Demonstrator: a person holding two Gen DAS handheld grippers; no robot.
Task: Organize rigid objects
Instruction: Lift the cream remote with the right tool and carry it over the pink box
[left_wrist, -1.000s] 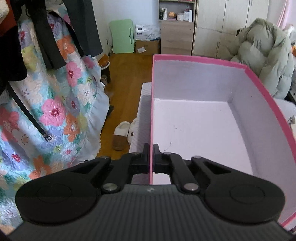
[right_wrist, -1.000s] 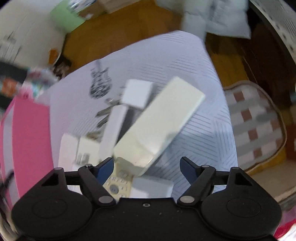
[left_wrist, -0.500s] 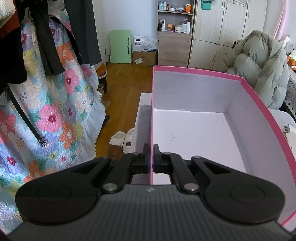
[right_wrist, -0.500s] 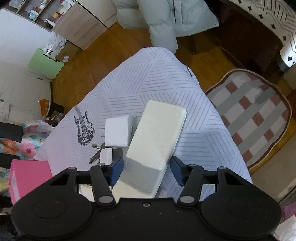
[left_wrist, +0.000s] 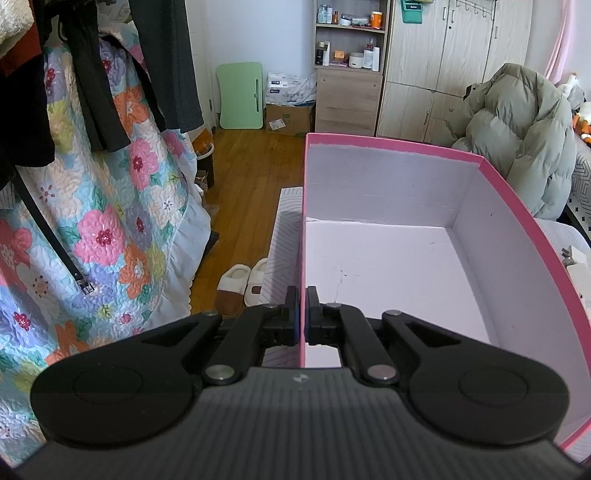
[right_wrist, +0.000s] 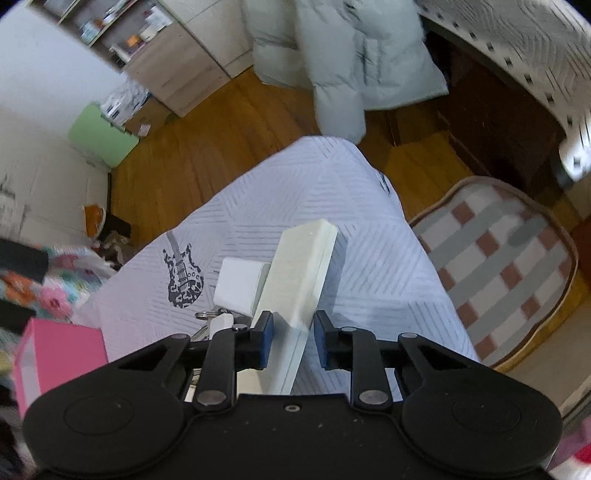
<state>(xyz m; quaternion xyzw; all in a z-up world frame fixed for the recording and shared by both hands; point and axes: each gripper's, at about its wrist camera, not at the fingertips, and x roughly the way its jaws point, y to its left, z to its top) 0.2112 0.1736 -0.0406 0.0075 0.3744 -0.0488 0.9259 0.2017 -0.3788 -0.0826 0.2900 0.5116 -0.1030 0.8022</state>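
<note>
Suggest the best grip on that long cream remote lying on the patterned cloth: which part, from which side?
Grip the long cream remote across its narrow width near the close end, coming down from above along its length. Its long sides are flat and parallel, and it is tilted onto one edge against the white adapter. The right gripper already straddles that end, and its jaws have just been closing; whether the pads touch it yet is unclear.
</note>
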